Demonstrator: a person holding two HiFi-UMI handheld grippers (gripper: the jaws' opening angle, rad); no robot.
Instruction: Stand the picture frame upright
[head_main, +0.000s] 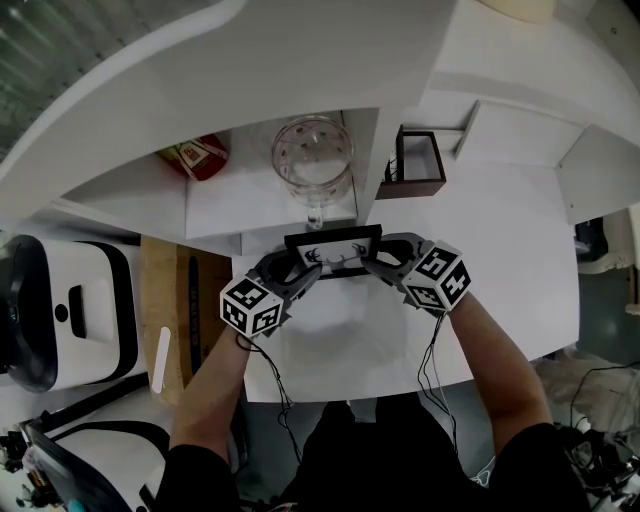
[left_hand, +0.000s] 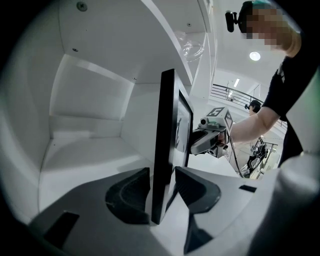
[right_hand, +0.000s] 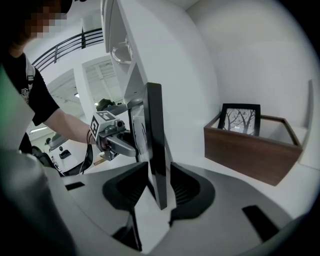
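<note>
A black picture frame stands upright on the white table, just in front of the shelf unit. My left gripper is at its left end and my right gripper at its right end. In the left gripper view the frame's edge rises between the jaws of the left gripper, with thin gaps to both pads. In the right gripper view the frame likewise stands between the jaws of the right gripper, and the pads stand just off it. Both grippers are open around the frame.
A clear glass mug and a red packet sit in the shelf niche behind. At the back right is a brown wooden box with a second small picture inside. A white appliance and a wooden board lie to the left.
</note>
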